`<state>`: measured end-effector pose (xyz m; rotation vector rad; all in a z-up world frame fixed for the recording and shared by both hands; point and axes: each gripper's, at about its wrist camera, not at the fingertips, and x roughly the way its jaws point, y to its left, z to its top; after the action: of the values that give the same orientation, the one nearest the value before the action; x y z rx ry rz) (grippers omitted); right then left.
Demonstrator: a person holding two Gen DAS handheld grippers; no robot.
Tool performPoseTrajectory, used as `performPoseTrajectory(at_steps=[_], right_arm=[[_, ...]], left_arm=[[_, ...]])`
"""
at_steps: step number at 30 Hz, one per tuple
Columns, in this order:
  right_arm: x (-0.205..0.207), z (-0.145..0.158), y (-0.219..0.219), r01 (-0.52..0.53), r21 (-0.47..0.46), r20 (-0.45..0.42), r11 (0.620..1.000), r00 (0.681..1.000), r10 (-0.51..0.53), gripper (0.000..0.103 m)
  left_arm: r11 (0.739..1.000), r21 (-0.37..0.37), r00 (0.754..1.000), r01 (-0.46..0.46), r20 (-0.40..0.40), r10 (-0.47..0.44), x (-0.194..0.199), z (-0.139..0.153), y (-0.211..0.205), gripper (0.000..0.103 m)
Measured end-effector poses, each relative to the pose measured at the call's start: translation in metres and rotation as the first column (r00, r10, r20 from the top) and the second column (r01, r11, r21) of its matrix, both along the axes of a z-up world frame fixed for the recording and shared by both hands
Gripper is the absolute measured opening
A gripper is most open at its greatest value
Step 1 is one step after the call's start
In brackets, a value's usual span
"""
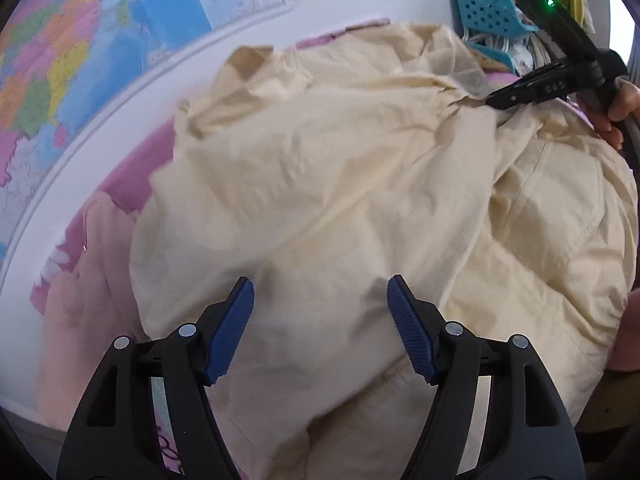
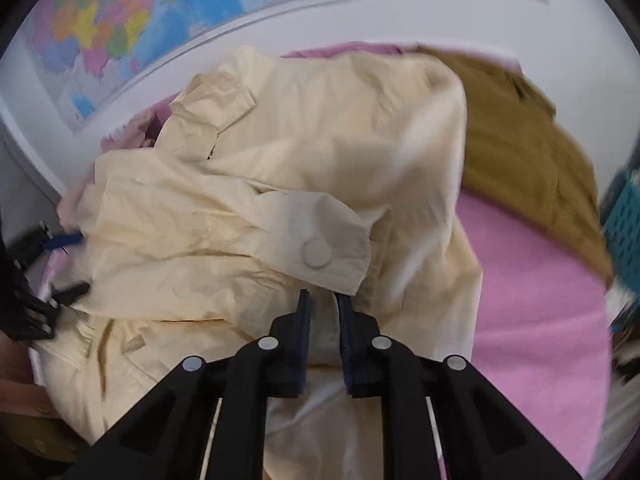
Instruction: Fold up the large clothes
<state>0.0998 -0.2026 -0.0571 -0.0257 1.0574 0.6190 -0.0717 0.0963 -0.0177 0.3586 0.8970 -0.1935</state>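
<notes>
A large cream jacket (image 1: 320, 184) lies crumpled on a pink sheet (image 1: 132, 176). My left gripper (image 1: 320, 304) is open and empty, hovering just above the jacket's near part. My right gripper (image 2: 323, 300) is shut on a fold of the cream jacket (image 2: 280, 168) just below a sleeve cuff with a round button (image 2: 318, 253). The right gripper also shows in the left wrist view (image 1: 490, 102), pinching the jacket's far right edge. The left gripper's blue fingertips (image 2: 66, 239) show at the left edge of the right wrist view.
A brown garment (image 2: 520, 148) lies at the back right on the pink sheet (image 2: 532, 280). A pale pink garment (image 1: 88, 280) lies to the left. A teal plastic basket (image 1: 484, 12) stands at the back right. A wall with a coloured map (image 1: 80, 40) runs behind.
</notes>
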Motion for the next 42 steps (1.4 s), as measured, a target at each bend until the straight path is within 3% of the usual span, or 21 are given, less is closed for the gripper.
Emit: performPoseTrajectory(at_steps=[1,4,9,12,15,19,22,25,29,32,35,36,39,41,42], right_arm=[[-0.004,0.004,-0.008,0.009,0.036,0.009,0.999,1.0,-0.01,0.014],[-0.026,0.026,-0.033,0.021,0.12,0.085,0.993,0.996,-0.032,0.053],[-0.09,0.05,-0.066,0.005,0.135,0.193,0.991,0.981,-0.031,0.058],[-0.124,0.052,-0.065,-0.018,0.047,0.242,0.999,0.97,0.006,0.063],[-0.125,0.056,-0.061,-0.011,0.024,0.261,1.0,0.965,0.004,0.063],[-0.091,0.071,-0.035,-0.026,0.031,0.301,0.999,0.954,0.016,0.06],[-0.05,0.08,-0.001,-0.048,0.016,0.313,0.999,0.949,0.04,0.058],[-0.003,0.082,0.056,-0.113,-0.068,0.33,0.991,0.935,0.129,0.058],[0.053,0.073,0.127,-0.189,-0.106,0.275,0.976,0.938,0.211,0.056],[0.081,0.056,0.185,-0.208,-0.283,0.307,0.936,0.905,0.294,0.058],[0.1,0.041,0.215,-0.215,-0.36,0.304,0.908,0.893,0.332,0.058],[0.104,0.039,0.218,-0.238,-0.34,0.289,0.91,0.894,0.342,0.058],[0.115,0.035,0.223,-0.267,-0.304,0.262,0.915,0.899,0.35,0.051],[0.116,0.034,0.224,-0.281,-0.318,0.27,0.906,0.889,0.37,0.028],[0.115,0.033,0.222,-0.282,-0.323,0.277,0.903,0.884,0.375,0.024]], left_arm=[[1.0,-0.014,1.0,-0.009,-0.001,0.009,-0.002,0.0,0.002,0.068],[0.998,-0.039,0.998,-0.057,0.022,0.058,-0.01,0.008,0.013,0.068],[0.996,-0.044,0.994,-0.083,0.061,0.086,-0.034,0.02,0.028,0.071],[0.996,-0.04,0.992,-0.078,0.099,0.081,-0.048,0.028,0.033,0.077],[0.996,-0.012,0.988,-0.088,0.123,0.089,-0.043,0.037,0.036,0.078],[0.994,0.036,0.979,-0.105,0.181,0.097,-0.021,0.055,0.041,0.078],[0.99,0.063,0.967,-0.13,0.23,0.112,0.018,0.074,0.047,0.078],[0.985,0.07,0.959,-0.155,0.252,0.133,0.064,0.081,0.057,0.081],[0.982,0.04,0.97,-0.185,0.169,0.176,0.133,0.07,0.074,0.075],[0.974,0.077,0.97,-0.213,0.136,0.202,0.172,0.053,0.082,0.07],[0.977,0.083,0.979,-0.195,0.077,0.189,0.198,0.034,0.087,0.07],[0.978,0.083,0.98,-0.191,0.065,0.186,0.203,0.029,0.088,0.069],[0.984,0.071,0.986,-0.162,0.057,0.159,0.209,0.023,0.092,0.069],[0.989,0.054,0.99,-0.137,0.048,0.135,0.211,0.021,0.095,0.073],[0.992,0.034,0.992,-0.123,0.028,0.122,0.213,0.019,0.098,0.078]])
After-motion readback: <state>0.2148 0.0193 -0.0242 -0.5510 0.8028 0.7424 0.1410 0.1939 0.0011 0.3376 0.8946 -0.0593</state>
